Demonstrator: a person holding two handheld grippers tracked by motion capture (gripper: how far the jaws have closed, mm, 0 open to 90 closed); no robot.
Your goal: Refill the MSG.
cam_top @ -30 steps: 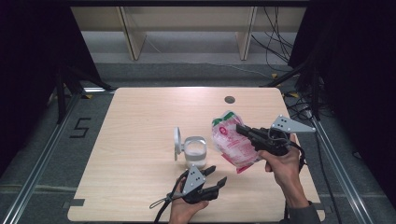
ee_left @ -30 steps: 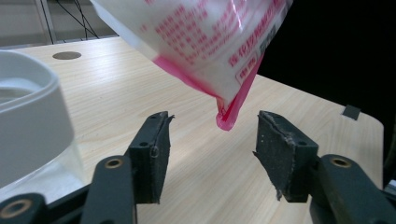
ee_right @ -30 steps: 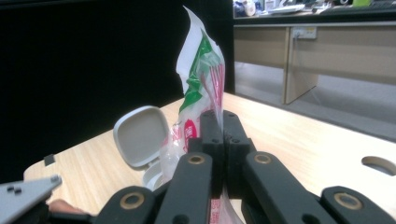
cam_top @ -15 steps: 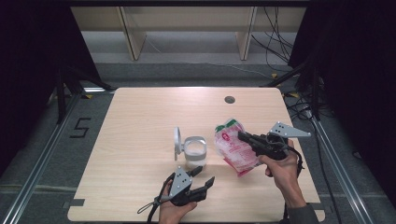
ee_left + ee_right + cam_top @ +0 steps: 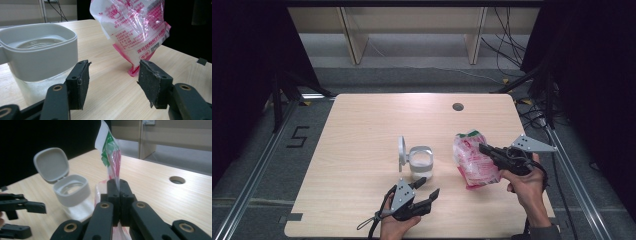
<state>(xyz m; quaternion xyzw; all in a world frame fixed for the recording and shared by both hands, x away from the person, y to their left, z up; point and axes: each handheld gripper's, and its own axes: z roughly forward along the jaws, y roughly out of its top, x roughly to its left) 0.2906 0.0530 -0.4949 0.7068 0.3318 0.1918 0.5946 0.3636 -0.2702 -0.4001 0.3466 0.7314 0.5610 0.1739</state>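
The right gripper is clenched on a pink-and-white printed plastic bag of white granules; in the right gripper view its two black jaws stand pressed together with the thin film of the bag's upper part pinched between them, the green-and-white top edge rising above the pads; in the high view the bag stands tilted on the right half of the wooden table, its lower pink seam resting on the board and the hand behind it near the table's right edge. Just to the left of the bag, apart from it, stands a clear container with a white collar and a hinged white lid flipped open and standing upright at its left side — a layer of white contents shows in the bottom. The left gripper sits near the front edge of the table, pointing toward the container; its jaws are released and spread, with bare tabletop between the worn pads and nothing grasped; in the left gripper view the container lies close ahead on the left and the bag farther off on the right — neither touches the jaws. A round cable hole is set in the far part of the table, beyond the bag.
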